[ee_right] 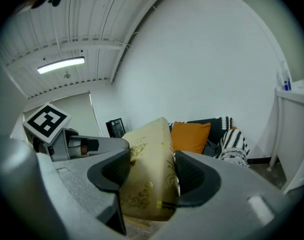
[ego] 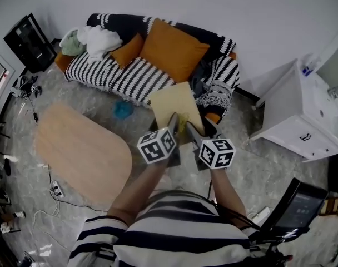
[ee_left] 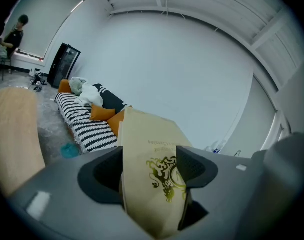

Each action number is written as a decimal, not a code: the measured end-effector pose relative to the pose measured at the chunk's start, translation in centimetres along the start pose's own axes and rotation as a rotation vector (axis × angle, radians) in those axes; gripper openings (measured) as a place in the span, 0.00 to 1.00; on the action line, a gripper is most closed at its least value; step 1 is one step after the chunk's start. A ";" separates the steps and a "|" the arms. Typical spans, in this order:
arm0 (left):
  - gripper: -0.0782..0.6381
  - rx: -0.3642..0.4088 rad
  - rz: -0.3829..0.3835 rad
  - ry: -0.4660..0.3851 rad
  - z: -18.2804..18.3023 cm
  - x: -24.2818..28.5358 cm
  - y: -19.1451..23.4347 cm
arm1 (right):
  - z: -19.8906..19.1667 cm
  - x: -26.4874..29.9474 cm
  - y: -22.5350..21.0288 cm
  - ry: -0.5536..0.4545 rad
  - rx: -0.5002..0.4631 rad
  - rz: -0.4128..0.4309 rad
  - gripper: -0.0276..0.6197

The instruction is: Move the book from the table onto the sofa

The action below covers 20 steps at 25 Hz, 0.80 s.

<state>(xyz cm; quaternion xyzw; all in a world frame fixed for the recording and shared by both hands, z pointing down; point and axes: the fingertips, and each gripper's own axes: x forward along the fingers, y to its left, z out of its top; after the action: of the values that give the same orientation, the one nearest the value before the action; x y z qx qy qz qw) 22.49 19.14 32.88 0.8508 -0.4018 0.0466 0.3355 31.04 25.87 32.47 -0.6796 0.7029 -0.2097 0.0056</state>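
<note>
The left tongs (ego: 172, 119) and right tongs (ego: 189, 128) each clamp the near edge of the cream book (ego: 171, 101). It hangs over the floor (ego: 252, 168) — off the wooden bench (ego: 80, 149), just before the striped sofa (ego: 119, 74).

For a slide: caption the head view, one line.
Left gripper and right gripper clamp a cream book in front of the striped sofa.

Cream book (ego: 174, 102), gold ornament on its cover.
Black-and-white striped sofa (ego: 119, 74); orange cushions (ego: 172, 49) on it, pale wood table (ego: 83, 152) before it, teal lump (ego: 123, 109) at its foot.
</note>
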 end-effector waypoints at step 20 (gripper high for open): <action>0.54 -0.042 -0.006 0.025 6.5 8.2 5.9 | 2.6 11.4 -0.3 0.044 0.018 -0.015 0.46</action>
<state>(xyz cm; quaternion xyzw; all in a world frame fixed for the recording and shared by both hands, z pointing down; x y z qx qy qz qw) 22.53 7.17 33.94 0.8440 -0.3961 0.0477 0.3584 31.24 14.23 33.38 -0.6799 0.6959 -0.2310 -0.0053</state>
